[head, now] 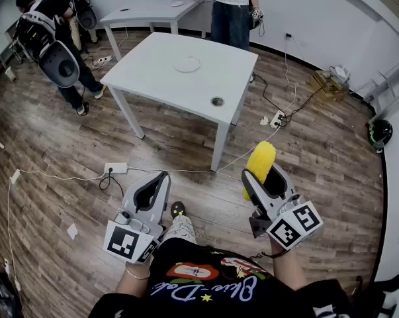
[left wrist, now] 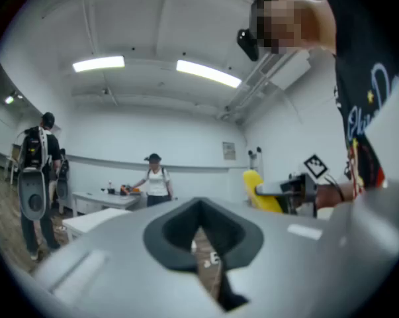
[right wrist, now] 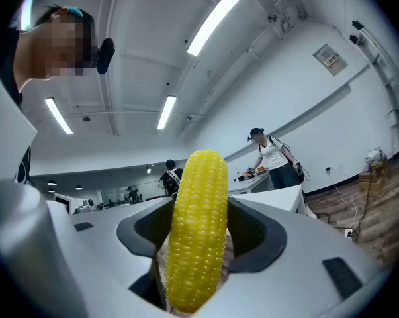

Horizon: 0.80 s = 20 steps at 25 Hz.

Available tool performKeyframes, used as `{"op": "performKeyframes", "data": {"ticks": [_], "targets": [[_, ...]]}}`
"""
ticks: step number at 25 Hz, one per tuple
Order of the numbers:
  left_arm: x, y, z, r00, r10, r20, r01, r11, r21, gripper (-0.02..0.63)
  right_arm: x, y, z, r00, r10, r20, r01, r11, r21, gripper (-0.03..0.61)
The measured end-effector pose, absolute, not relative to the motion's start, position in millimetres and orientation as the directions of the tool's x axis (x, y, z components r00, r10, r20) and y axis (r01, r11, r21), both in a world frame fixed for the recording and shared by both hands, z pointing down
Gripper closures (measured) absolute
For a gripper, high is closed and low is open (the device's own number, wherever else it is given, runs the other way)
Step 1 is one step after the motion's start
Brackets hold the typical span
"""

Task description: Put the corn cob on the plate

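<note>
A yellow corn cob (head: 260, 163) stands upright between the jaws of my right gripper (head: 261, 172), which is shut on it. In the right gripper view the corn cob (right wrist: 198, 230) fills the gap of the right gripper (right wrist: 198, 250). My left gripper (head: 157, 177) is held level beside it with its jaws together and nothing in them; in the left gripper view the left gripper (left wrist: 203, 247) shows only a thin slit. A pale round plate (head: 187, 64) lies on the white table (head: 153, 78) ahead, well beyond both grippers, which hang over the wooden floor.
A cable hole (head: 217, 101) sits near the table's near edge. Power strips (head: 115, 168) and cables lie on the floor in front of the table. A person with a backpack (head: 57, 52) stands at the far left; another person (head: 231, 12) stands behind the table by a second table (head: 146, 12).
</note>
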<state>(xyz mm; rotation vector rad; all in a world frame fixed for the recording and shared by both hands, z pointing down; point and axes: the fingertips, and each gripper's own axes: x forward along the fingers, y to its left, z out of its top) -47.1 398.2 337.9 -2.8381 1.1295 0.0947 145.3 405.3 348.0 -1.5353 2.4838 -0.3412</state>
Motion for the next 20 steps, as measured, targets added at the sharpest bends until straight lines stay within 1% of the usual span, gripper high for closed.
{"op": "performKeyframes", "data": {"ticks": [3,7,10,13,17,20], "targets": [[-53.7,346.7,346.2,0.712,-0.693,-0.112,-0.700,-0.713,-0.039,0.623,136.9,351.4,347.2,-0.456,-0.887,-0.067,-0.843,0.455,-0.288,0.332],[-58.0,257.9,350.5,0.720,-0.673,-0.171,-0.685,-0.728,-0.017,0.623,120.2,254.6,346.2,-0.465,-0.881,-0.081,-0.840,0.468,-0.275,0.331],[-58.0,171.5,350.0,0.751,-0.637,-0.175,-0.652,-0.757,-0.043,0.623,105.9,163.9,337.3,-0.455,-0.885,-0.100,-0.849,0.465,-0.252,0.331],[-59.9,87.9,341.5,0.791,-0.577,-0.206,-0.602,-0.793,-0.090,0.623,87.8,75.5,330.7,-0.457,-0.883,-0.104,-0.854,0.468,-0.228,0.331],[-60.4,-10.3,343.3,0.813,-0.550,-0.193,-0.575,-0.810,-0.113,0.623,67.0,-26.3,348.1,-0.442,-0.897,-0.023,-0.881,0.439,-0.175,0.331],[-58.0,-58.9,353.8,0.816,-0.555,-0.162,-0.569,-0.820,-0.057,0.623,62.3,-82.6,378.2,-0.441,-0.893,0.091,-0.890,0.421,-0.177,0.331]]}}
